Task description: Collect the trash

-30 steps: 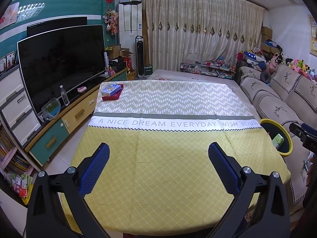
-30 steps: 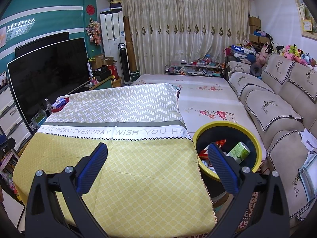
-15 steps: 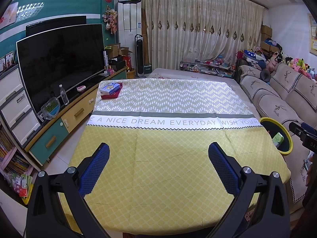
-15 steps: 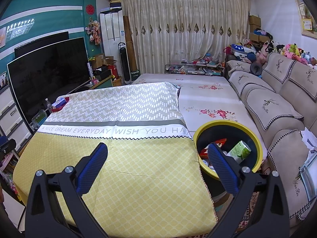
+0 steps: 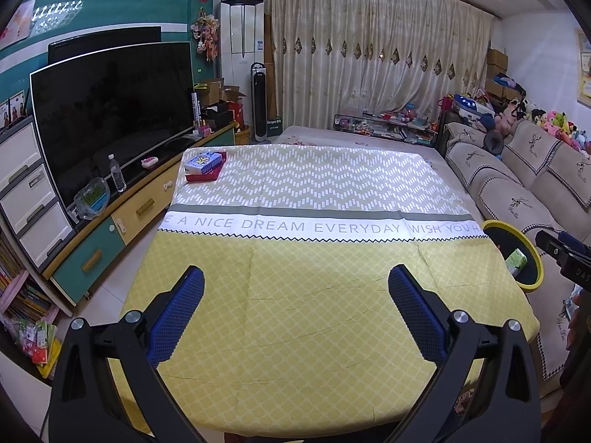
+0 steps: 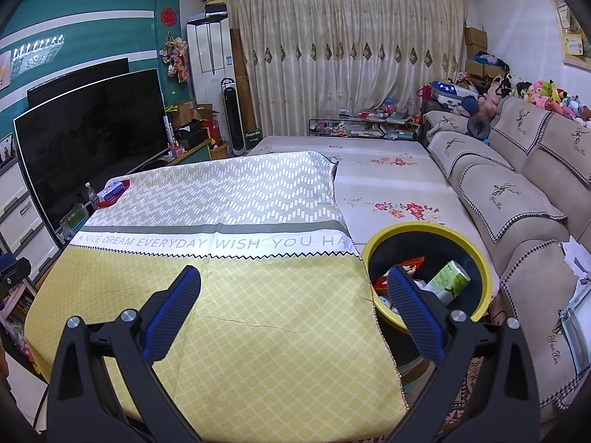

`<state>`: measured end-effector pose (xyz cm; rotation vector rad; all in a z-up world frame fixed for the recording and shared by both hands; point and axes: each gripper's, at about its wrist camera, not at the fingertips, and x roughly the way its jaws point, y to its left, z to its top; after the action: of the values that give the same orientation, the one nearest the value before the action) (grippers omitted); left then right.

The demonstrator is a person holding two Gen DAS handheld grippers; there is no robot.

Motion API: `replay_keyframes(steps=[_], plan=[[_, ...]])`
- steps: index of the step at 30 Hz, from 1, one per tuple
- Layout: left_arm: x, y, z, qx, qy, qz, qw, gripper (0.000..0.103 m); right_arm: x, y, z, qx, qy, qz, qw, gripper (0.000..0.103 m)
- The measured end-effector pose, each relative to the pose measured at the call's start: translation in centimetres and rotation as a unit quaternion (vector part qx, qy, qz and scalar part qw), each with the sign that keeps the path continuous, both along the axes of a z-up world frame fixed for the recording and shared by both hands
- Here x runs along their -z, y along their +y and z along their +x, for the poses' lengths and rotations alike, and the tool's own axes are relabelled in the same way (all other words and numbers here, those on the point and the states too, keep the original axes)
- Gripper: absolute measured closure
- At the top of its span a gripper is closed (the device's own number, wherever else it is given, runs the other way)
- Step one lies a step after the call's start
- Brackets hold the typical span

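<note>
Right wrist view: right gripper (image 6: 293, 310) spread wide, holding nothing; yellow-rimmed trash bin (image 6: 480, 258) just beyond its right finger, green carton (image 6: 448, 282) inside. Left gripper (image 5: 295, 310) likewise spread over yellow tablecloth (image 5: 314, 295), bin far to its right past the cloth's edge.

bin (image 6: 476, 254) right beside the table (image 6: 258, 317), carton (image 6: 448, 282) in the bin, tissue box (image 5: 204, 161) on table's far left corner, TV (image 5: 110, 110) left of it
</note>
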<state>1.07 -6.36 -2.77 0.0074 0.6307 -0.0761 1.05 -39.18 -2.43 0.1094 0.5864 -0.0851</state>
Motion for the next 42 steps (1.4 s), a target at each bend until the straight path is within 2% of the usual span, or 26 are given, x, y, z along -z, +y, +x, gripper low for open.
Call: replay_keyframes(steps=[35,39,42], plan=[[0.7,-0.3,0.8,0.002,0.015,0.001,0.9999,0.005,0.2,0.2,0.1,-0.001,0.003,0.002,1.0,0.007],[0.9,-0.4,1.2,0.008,0.01,-0.003,0.9999,0.005,0.5,0.5,0.2,-0.003,0.005,0.001,1.0,0.007],[1.2,-0.4,2.6,0.018,0.022,-0.008,0.9996,0.005,1.1,0.8,0.9,-0.009,0.011,0.004,1.0,0.007]])
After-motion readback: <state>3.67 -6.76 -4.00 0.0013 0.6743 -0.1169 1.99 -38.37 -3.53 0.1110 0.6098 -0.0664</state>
